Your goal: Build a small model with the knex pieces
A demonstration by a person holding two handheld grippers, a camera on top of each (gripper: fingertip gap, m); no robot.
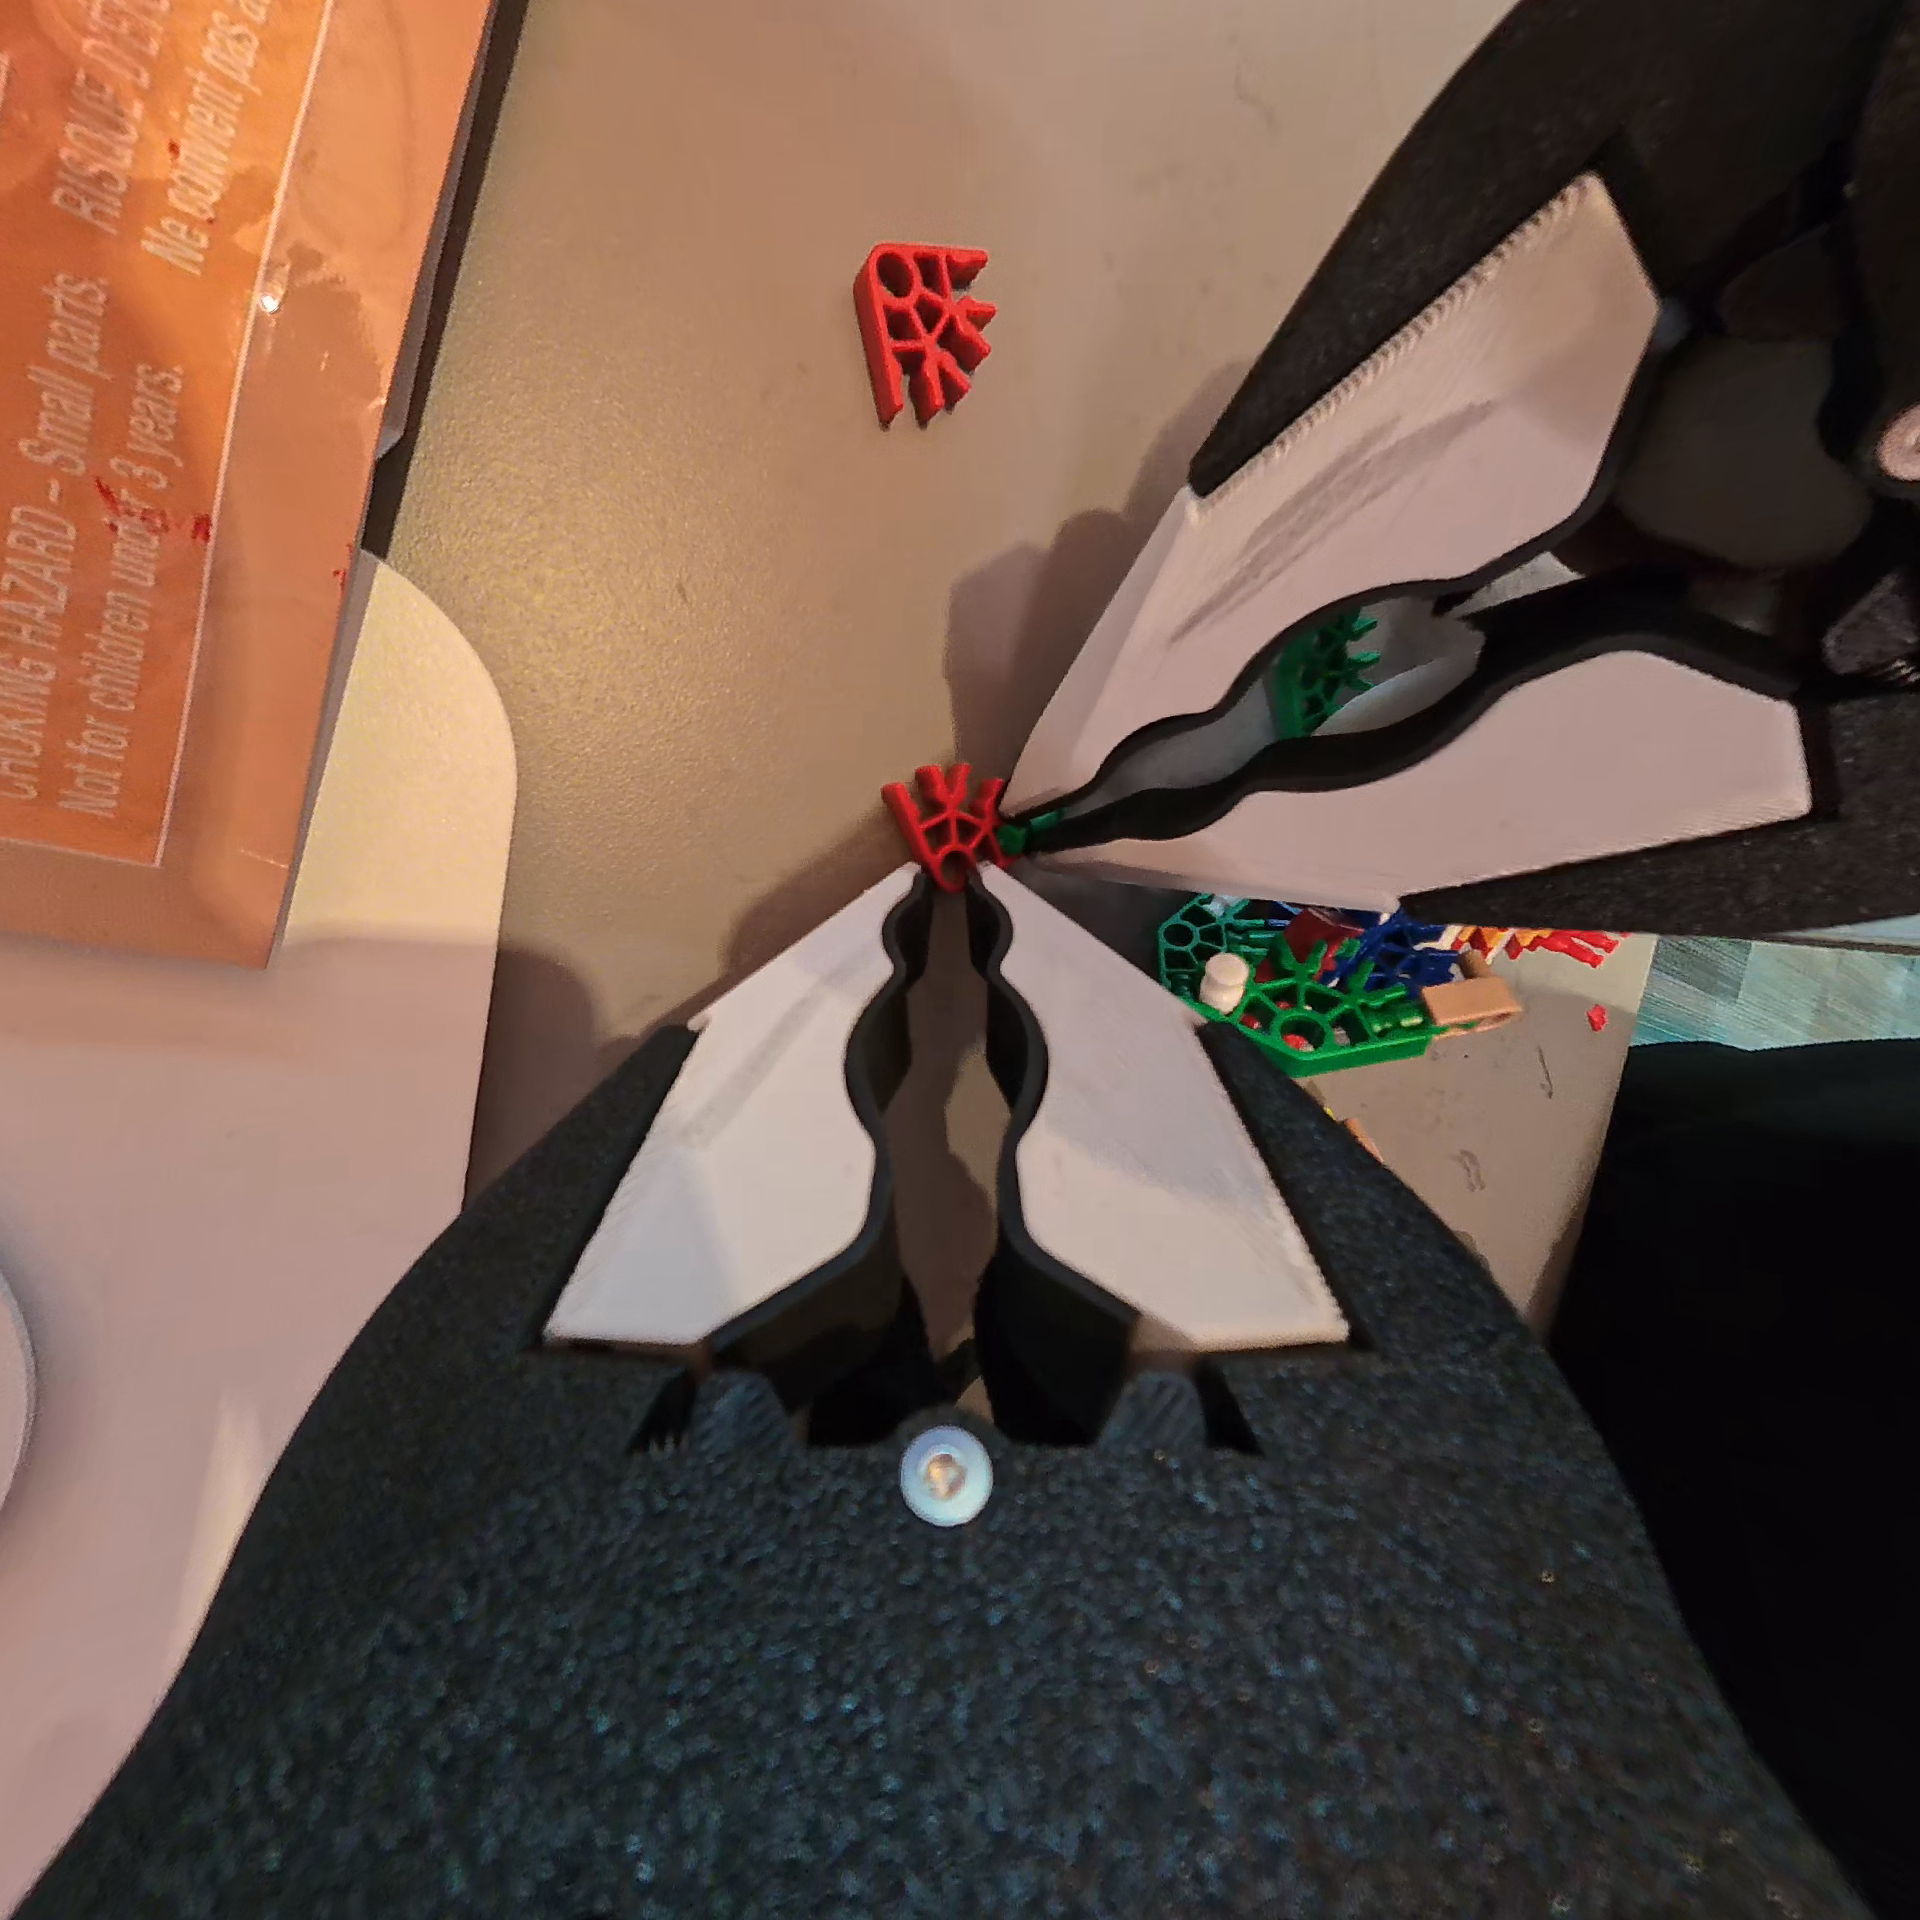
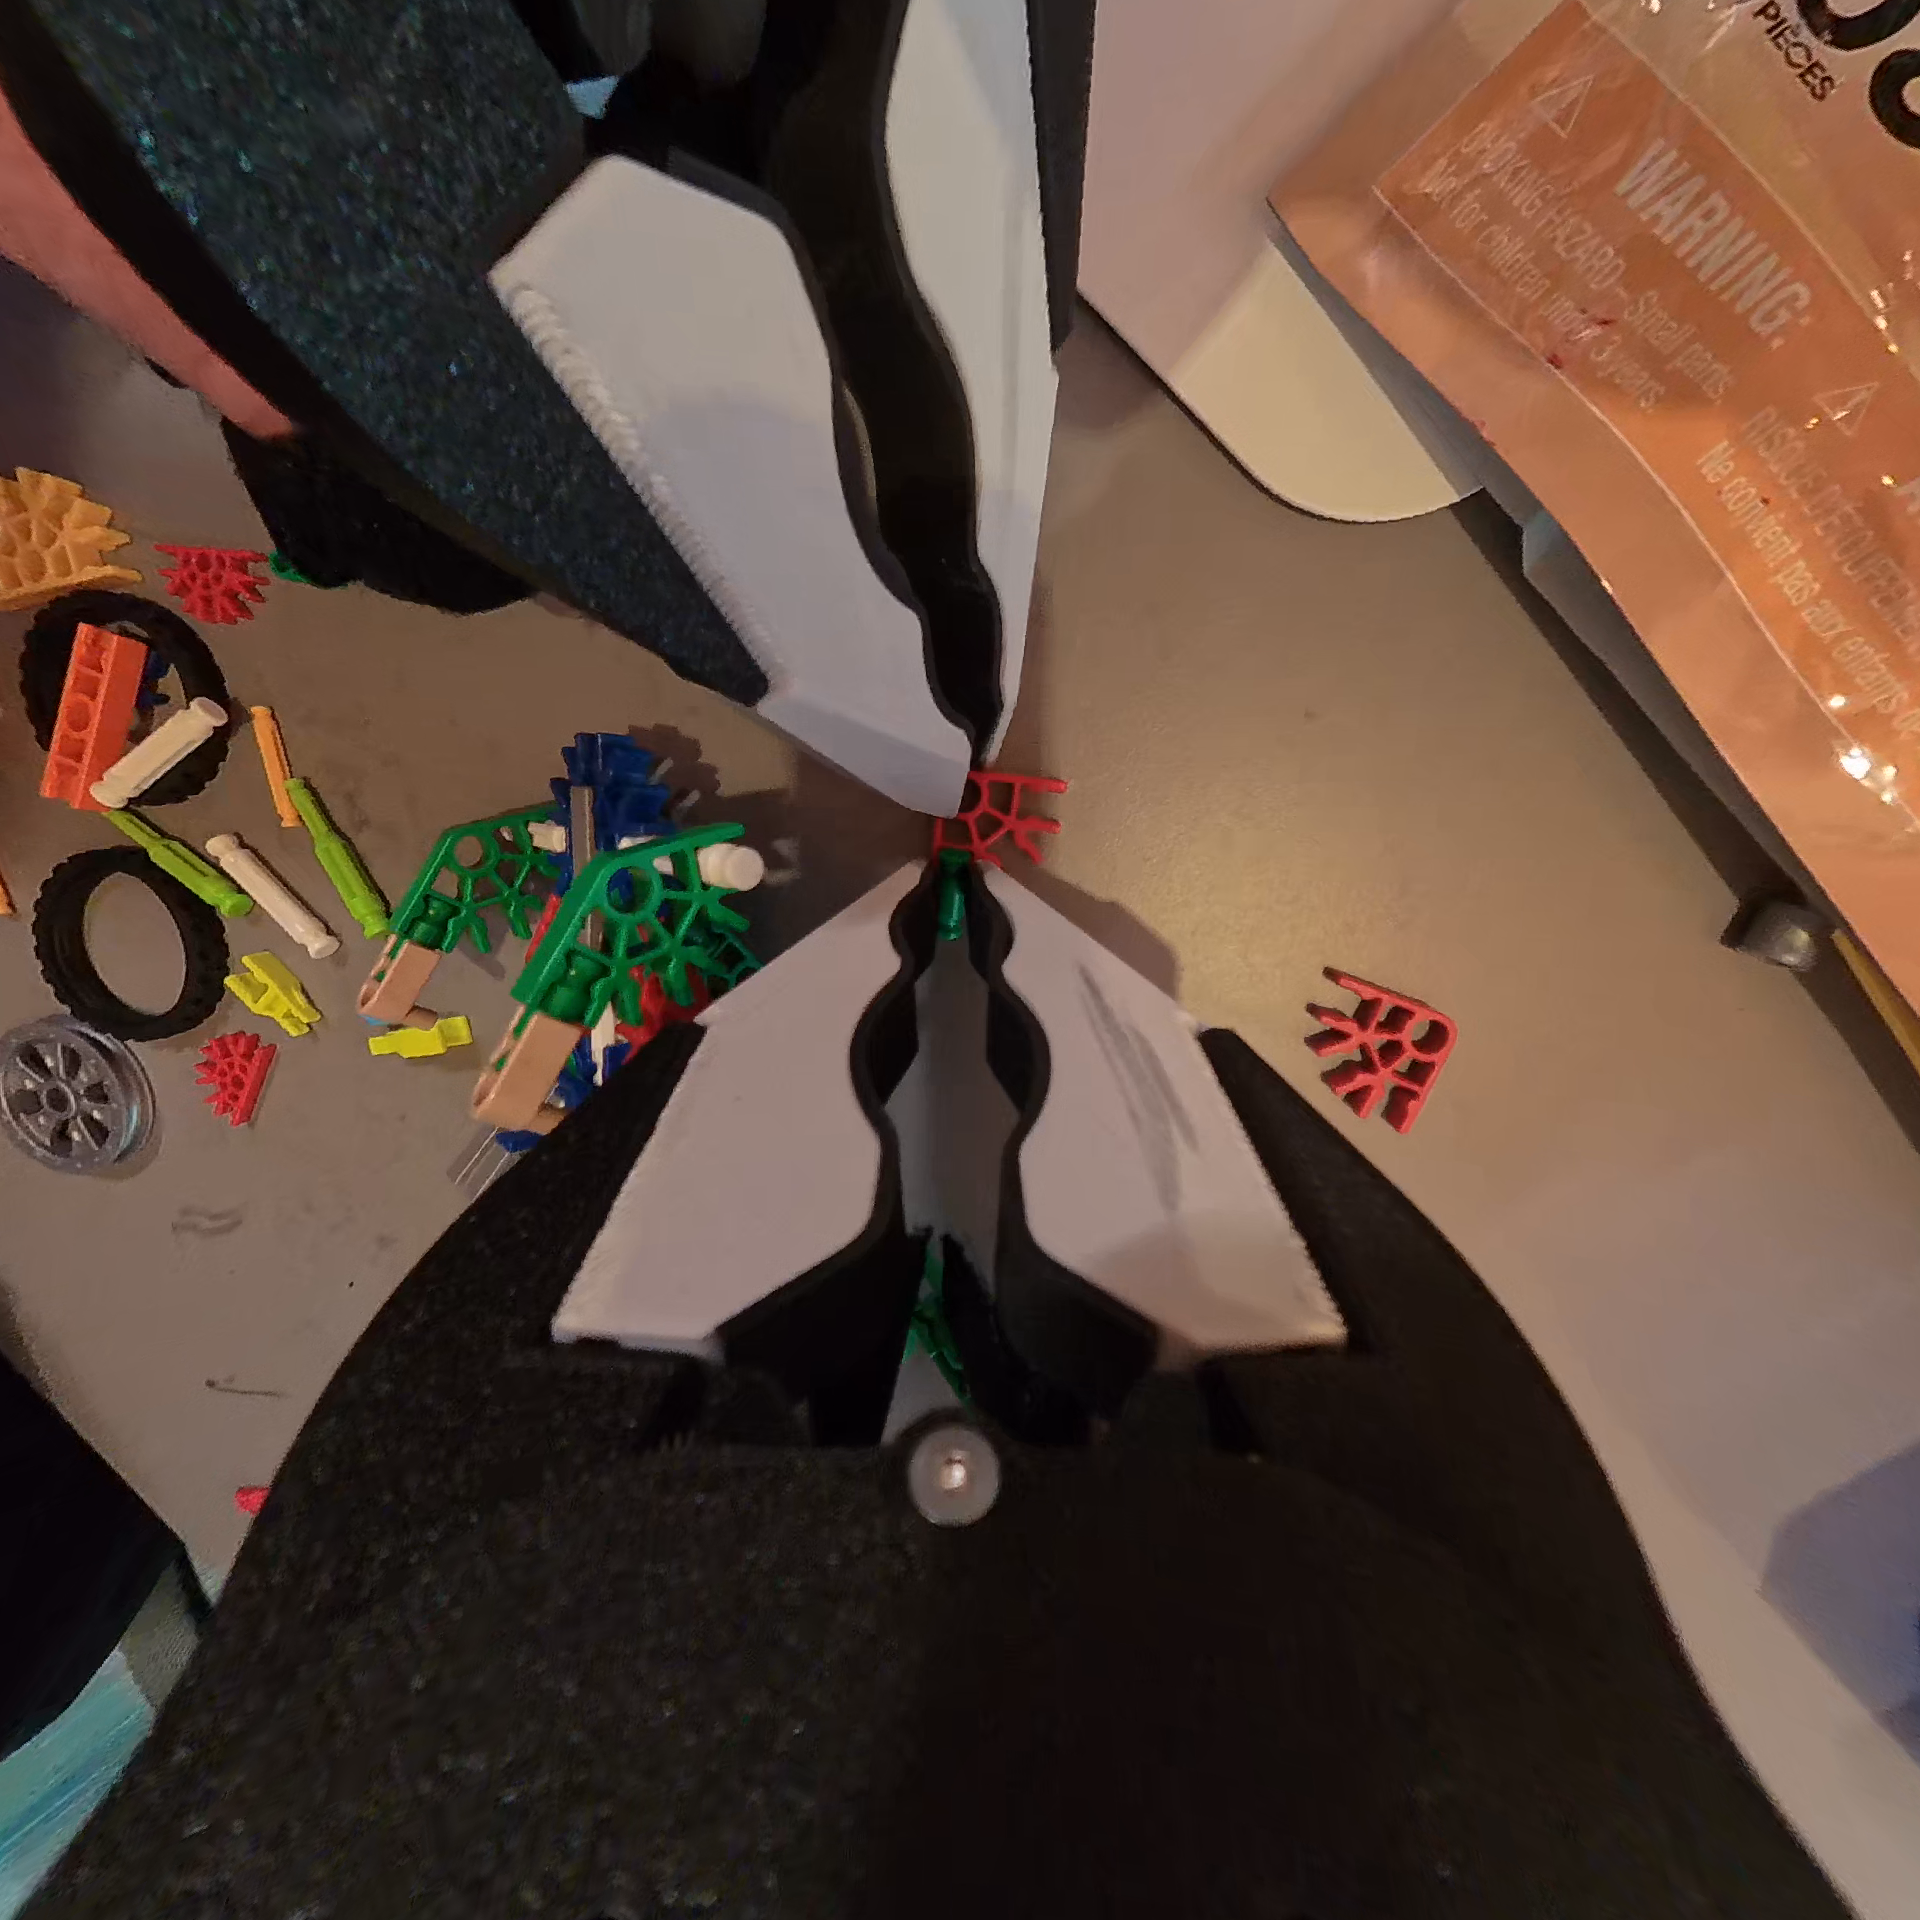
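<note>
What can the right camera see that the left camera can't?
Only the right wrist view shows two black tyres, a grey wheel hub, an orange block, and loose white, lime and yellow pieces.

Only the left wrist view shows, far more plainly, the green connector deep between the right gripper's fingers.

Both show the left gripper shut on a red connector, the right gripper shut on a green rod that meets it, a spare red connector lying on the table, an orange bag, and the pile of green connectors.
</note>
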